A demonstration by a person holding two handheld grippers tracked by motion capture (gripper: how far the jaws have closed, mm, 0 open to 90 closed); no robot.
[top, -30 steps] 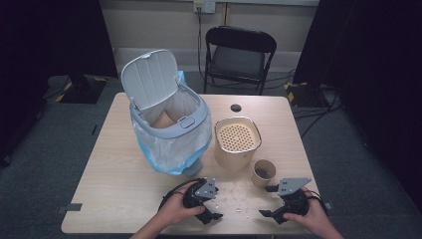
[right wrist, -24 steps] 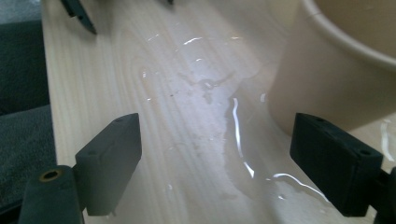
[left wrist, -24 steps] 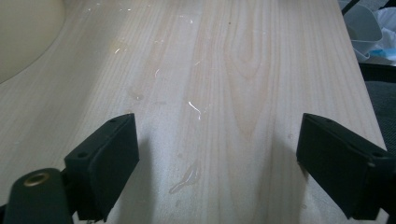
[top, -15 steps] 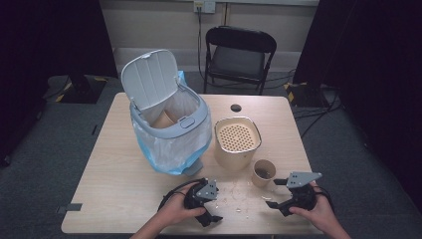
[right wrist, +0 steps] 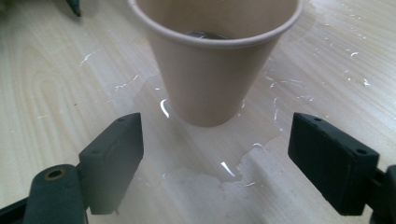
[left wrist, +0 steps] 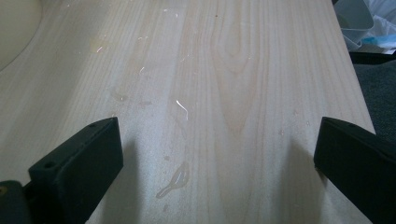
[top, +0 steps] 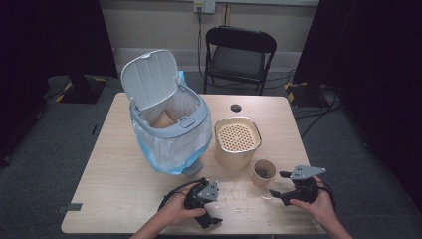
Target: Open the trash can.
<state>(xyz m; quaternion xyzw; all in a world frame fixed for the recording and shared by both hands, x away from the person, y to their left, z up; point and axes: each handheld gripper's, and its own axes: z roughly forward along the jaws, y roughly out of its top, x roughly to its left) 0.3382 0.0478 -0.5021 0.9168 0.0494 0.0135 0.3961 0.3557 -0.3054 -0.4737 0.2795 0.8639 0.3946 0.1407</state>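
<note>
The tabletop (right wrist: pixel 56 84) was pale wood-grain laminate, smooth, with a glossy film of spilled water (right wrist: pixel 219 172) near the matt tan paper cup (right wrist: pixel 212 70). Both tongs had matt black plastic jaws. The bin (top: pixel 169 124) was smooth grey plastic, lined with a thin, crinkled, translucent blue bag (top: pixel 164 154).

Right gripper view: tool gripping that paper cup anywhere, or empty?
Empty. The right tool stands open just short of the paper cup, its jaws apart from the cup's base, nothing between them. They have just been closing.
</note>
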